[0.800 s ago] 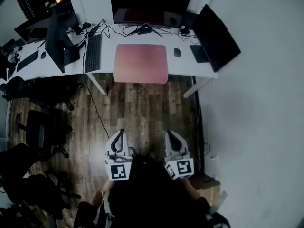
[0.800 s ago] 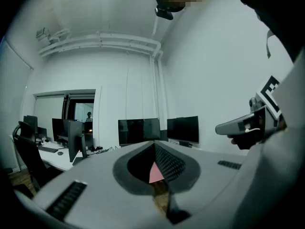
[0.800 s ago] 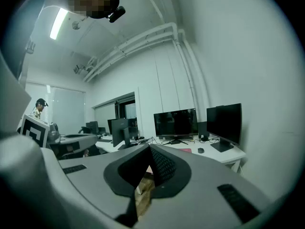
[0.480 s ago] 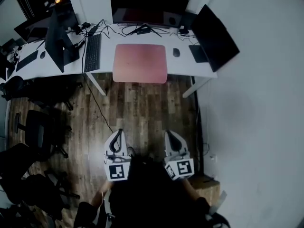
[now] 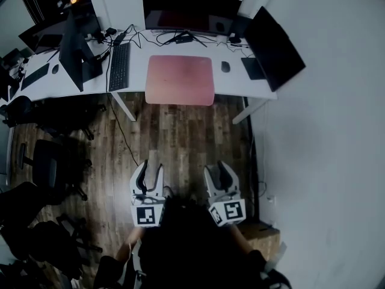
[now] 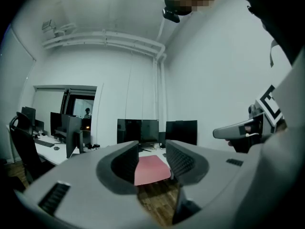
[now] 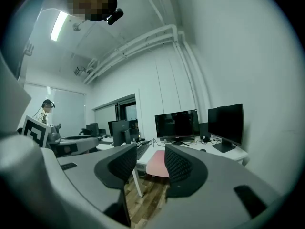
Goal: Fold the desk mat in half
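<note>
Your left gripper (image 5: 150, 172) and right gripper (image 5: 216, 172) sit side by side low in the head view, close to your body. Both are over the wood floor (image 5: 180, 137), well apart from the white worktop (image 5: 231, 84).

Left jaws are spread with nothing between the pads; only the distant mat shows through the gap. Right jaws are the same, spread and empty. Both grippers point across the room toward the worktop.

The pink desk mat (image 5: 180, 80) lies flat and unfolded at the worktop's front edge, in front of the wide monitor (image 5: 191, 9). A keyboard (image 5: 118, 66) lies left of the mat, and a mouse (image 5: 225, 67) is just to its right. A second dark screen (image 5: 274, 38) stands angled at the right end. An office chair (image 5: 51, 167) stands on the floor to the left, apart from you.
</note>
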`<state>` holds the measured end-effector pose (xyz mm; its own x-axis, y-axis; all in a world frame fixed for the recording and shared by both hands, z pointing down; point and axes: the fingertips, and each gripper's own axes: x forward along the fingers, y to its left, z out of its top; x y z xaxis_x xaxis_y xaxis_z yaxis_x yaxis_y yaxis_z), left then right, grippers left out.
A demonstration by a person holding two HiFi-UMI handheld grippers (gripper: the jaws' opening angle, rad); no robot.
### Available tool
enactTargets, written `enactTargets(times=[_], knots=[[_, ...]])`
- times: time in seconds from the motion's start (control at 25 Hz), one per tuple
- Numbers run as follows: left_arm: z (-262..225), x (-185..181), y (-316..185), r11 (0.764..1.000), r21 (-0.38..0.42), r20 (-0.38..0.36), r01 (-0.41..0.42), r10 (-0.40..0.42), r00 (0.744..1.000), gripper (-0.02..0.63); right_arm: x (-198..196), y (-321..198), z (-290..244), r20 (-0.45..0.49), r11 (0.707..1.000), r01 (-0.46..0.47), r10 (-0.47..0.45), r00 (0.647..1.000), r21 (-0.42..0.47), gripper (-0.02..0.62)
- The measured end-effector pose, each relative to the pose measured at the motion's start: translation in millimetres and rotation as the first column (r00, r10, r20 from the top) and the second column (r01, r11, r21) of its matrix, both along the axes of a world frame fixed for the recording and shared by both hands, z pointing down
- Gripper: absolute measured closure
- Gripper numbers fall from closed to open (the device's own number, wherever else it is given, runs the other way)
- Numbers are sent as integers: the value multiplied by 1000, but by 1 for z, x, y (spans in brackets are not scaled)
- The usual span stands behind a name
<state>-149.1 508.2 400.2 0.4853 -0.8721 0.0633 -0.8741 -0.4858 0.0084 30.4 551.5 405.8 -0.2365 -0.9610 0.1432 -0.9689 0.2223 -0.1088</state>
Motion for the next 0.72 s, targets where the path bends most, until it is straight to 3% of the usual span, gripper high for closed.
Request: enactTargets(times=[0.52, 0.72], knots=[[27, -34, -27, 996, -47, 38, -79, 80, 996, 442, -27, -26, 17, -21, 998, -56, 55, 998, -31, 430], [34, -35, -46, 994, -68, 10, -85, 86, 996, 442, -24, -44, 30, -33, 996, -68, 66, 997, -62, 430]])
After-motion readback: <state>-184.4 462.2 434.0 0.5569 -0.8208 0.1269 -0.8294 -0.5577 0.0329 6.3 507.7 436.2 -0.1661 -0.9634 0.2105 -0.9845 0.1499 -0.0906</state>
